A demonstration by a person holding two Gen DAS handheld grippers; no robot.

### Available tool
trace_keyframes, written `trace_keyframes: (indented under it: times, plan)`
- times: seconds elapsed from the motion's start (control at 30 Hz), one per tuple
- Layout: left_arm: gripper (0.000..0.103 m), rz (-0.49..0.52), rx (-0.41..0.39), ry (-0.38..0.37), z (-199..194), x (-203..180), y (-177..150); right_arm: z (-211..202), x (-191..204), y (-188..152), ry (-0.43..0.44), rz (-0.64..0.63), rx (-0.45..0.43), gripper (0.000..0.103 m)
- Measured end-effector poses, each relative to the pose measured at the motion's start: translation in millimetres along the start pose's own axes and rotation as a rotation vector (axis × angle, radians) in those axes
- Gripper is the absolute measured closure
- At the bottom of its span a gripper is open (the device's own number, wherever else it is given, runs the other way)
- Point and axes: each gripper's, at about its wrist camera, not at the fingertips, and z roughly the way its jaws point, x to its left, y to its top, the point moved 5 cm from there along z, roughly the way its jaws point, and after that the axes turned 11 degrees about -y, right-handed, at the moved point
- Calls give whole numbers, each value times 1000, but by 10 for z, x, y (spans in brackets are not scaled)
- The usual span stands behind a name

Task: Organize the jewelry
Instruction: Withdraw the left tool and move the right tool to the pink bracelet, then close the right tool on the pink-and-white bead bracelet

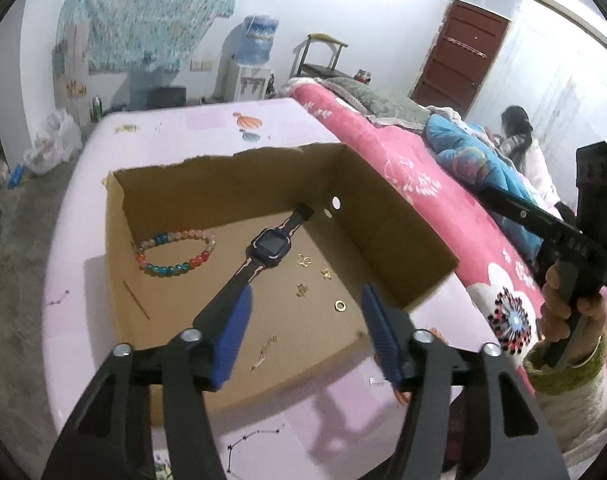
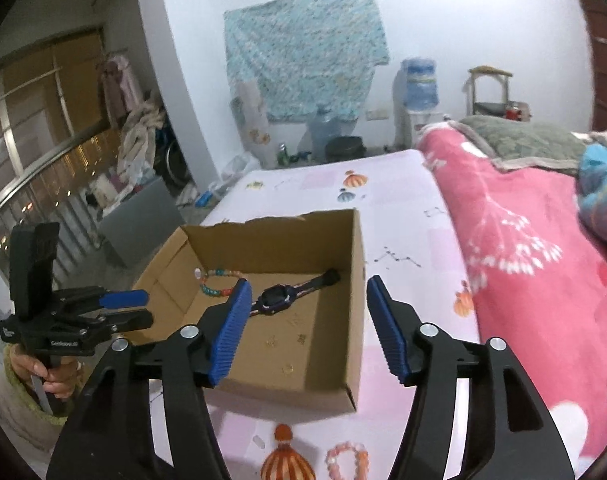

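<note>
Matt cardboard box (image 1: pixel 383 216), glossy bead bracelet (image 1: pixel 175 252)

watch (image 1: pixel 269 246), bead bracelet (image 1: pixel 175 253) in box (image 1: pixel 231 184)

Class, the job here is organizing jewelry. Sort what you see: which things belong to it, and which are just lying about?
Belong: open brown cardboard box; multicoloured bead bracelet; dark wristwatch; small gold charms; pink bead bracelet outside the box.

Lying about: pink floral blanket; blue water-dispenser bottle; dark red door.

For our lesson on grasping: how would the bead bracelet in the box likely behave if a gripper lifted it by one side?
The bracelet is separate round beads in a loop, so it would probably sag, not hold shape. The beads look glossy, so the pads might slip. It lies flat in the box, so rolling seems unlikely.
</note>
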Motion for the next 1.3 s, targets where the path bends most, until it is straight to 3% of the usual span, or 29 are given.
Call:
trace_keyframes:
  times: [0.1, 0.27, 0.43, 0.6, 0.87, 1.3]
  plan:
    - [25, 55, -2, 12, -126, -162, -116, -162, -88, -162, -14, 32, -6, 42]
    - [11, 147, 46, -27, -217, -502, -472, -192, -142, -603, -23, 80, 73, 39]
    - [11, 150, 138, -9, 11, -615, -806, -79, -125, -1075, -24, 120, 189, 39]
    - [11, 113, 233, 128, 434, -470, -1063, 38, -69, -1318, -46, 122, 268, 40]
    - [11, 54, 321, 258, 845, -205, -1234, 306, 40, -1513, -98, 94, 354, 56]
    - [11, 57, 356, 271, 997, -179, -1265, 543, 56, -1679, -185, 17, 431, 68]
